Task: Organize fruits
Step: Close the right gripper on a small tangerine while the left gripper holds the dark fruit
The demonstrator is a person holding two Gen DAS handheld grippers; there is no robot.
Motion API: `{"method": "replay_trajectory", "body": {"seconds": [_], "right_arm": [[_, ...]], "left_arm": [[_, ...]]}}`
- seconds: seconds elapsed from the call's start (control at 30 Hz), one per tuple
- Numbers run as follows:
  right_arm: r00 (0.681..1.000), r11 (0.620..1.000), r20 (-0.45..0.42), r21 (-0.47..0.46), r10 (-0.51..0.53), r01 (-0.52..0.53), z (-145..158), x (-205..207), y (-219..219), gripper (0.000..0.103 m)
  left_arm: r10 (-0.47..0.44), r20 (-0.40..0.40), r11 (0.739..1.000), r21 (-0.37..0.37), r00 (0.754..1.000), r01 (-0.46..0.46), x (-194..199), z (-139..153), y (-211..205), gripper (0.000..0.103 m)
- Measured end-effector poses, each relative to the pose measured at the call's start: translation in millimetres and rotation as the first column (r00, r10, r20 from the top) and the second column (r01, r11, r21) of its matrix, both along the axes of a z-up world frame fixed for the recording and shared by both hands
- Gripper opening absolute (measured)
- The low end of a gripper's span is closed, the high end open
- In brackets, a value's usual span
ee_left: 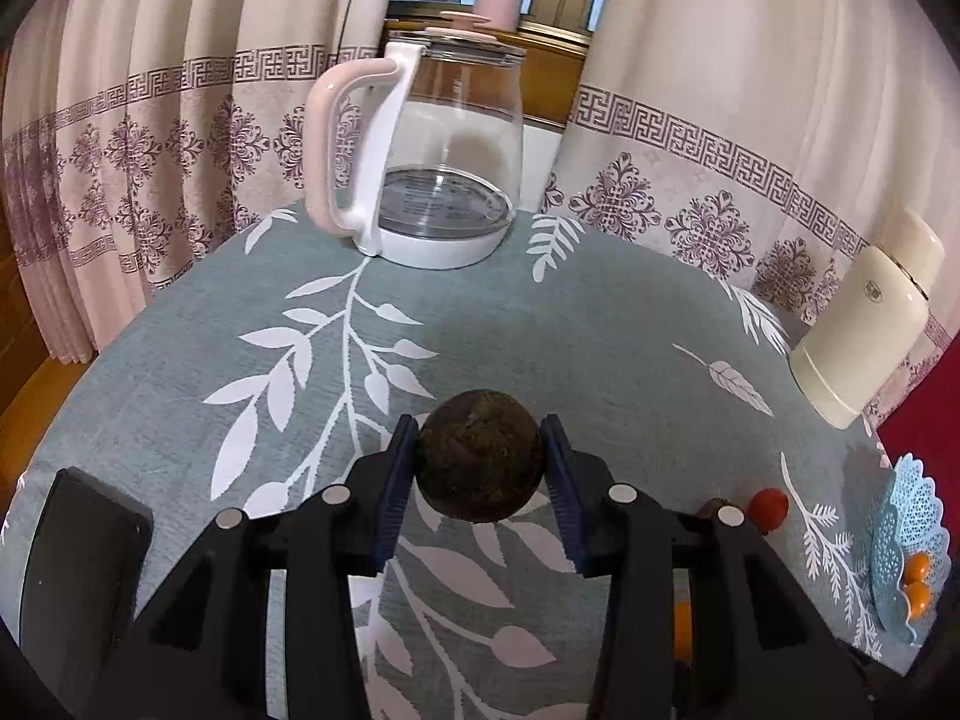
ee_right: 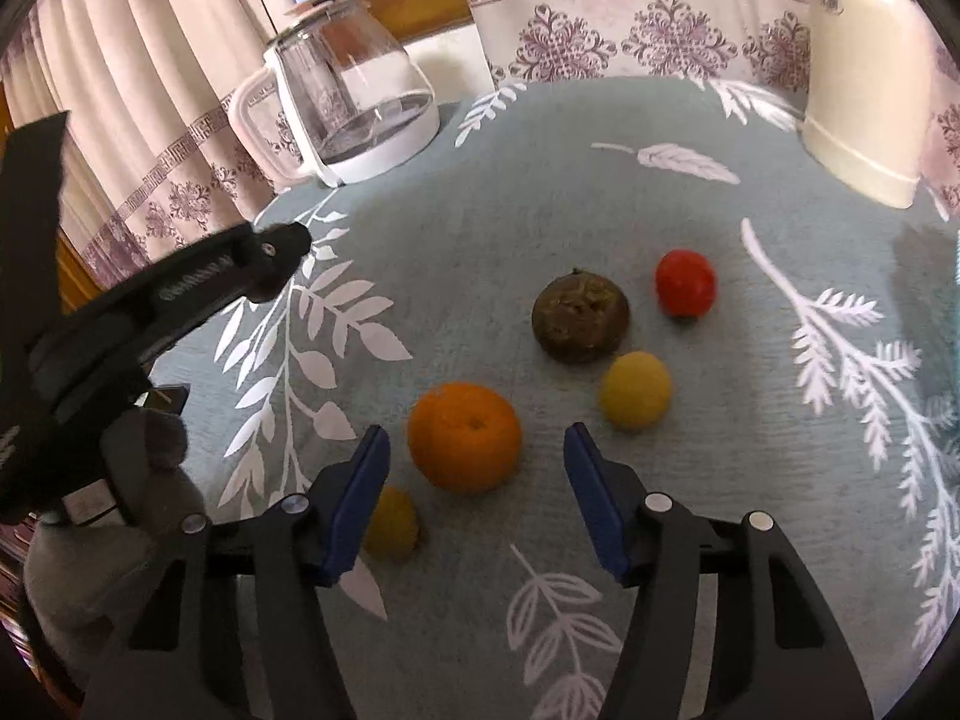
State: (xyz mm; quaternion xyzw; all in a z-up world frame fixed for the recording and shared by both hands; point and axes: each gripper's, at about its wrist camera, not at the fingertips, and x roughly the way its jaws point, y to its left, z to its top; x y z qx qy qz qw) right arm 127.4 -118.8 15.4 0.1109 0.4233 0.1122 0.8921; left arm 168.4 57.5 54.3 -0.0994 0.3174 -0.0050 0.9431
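Observation:
My left gripper [ee_left: 480,425] is shut on a dark brown round fruit [ee_left: 480,471], its blue pads pressing both sides, over the leaf-patterned tablecloth [ee_left: 540,324]. My right gripper [ee_right: 477,450] is open, pointing down at an orange [ee_right: 465,438] that lies at its fingertips with a gap on each side. Beyond the orange lie a second dark brown fruit [ee_right: 581,318], a red tomato [ee_right: 686,282] and a yellow fruit [ee_right: 635,396]. Another small yellow fruit [ee_right: 390,522] is half hidden behind the left finger. At the right edge a light blue basket [ee_left: 900,516] holds small orange fruits [ee_left: 918,582].
A glass kettle [ee_left: 432,168] with a pink handle stands at the table's far edge before the curtains. A cream flask [ee_left: 864,324] stands far right. A black flat object [ee_left: 78,540] lies near left. The other hand-held tool and a grey-gloved hand [ee_right: 150,480] fill the right view's left side.

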Motion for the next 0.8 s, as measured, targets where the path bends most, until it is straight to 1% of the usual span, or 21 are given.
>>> {"method": "replay_trajectory", "body": {"seconds": [0.03, 0.27, 0.3, 0.37, 0.4, 0.43, 0.57, 0.7, 0.8], "right_arm": [[1.000, 1.000, -0.002, -0.002, 0.000, 0.000, -1.4, 0.6, 0.2, 0.057], [1.000, 0.999, 0.009, -0.029, -0.013, 0.014, -6.0, 11.7, 7.4, 0.055], [1.000, 0.999, 0.009, -0.044, -0.021, 0.022, -6.1, 12.4, 8.3, 0.052], [1.000, 0.998, 0.015, -0.056, -0.020, 0.021, -5.9, 11.7, 9.4, 0.049], [1.000, 0.999, 0.016, -0.052, -0.010, 0.011, -5.7, 10.7, 10.0, 0.043], [1.000, 0.999, 0.017, -0.048, -0.002, 0.003, -5.4, 9.9, 10.6, 0.041], [0.999, 0.998, 0.034, -0.066, 0.005, -0.003, -4.7, 4.3, 13.1, 0.040], [0.999, 0.999, 0.041, -0.043, -0.004, 0.006, -0.6, -1.9, 8.5, 0.040], [0.998, 0.999, 0.063, -0.039, -0.018, 0.021, 6.4, -8.6, 4.8, 0.040]], "left_arm": [[0.003, 0.002, 1.000, -0.003, 1.000, -0.003, -0.3, 0.6, 1.0, 0.043], [0.003, 0.001, 1.000, -0.011, 1.000, -0.003, -0.7, 0.2, 0.6, 0.043], [0.005, 0.003, 1.000, -0.011, 1.000, -0.005, -0.9, -0.1, 0.8, 0.043], [0.010, 0.004, 1.000, -0.012, 1.000, -0.010, -1.0, -0.1, 1.1, 0.043], [0.012, 0.004, 1.000, -0.014, 1.000, -0.012, -0.7, 0.1, 1.7, 0.043], [0.017, 0.004, 1.000, -0.018, 1.000, -0.017, -0.9, 0.2, 3.0, 0.043], [0.024, 0.001, 1.000, -0.020, 1.000, -0.024, -1.1, -0.6, 4.5, 0.043], [0.023, 0.005, 1.000, -0.019, 1.000, -0.023, -1.5, -0.4, 3.9, 0.043], [0.022, 0.012, 1.000, -0.018, 1.000, -0.022, -2.7, 0.6, 3.4, 0.043]]}}
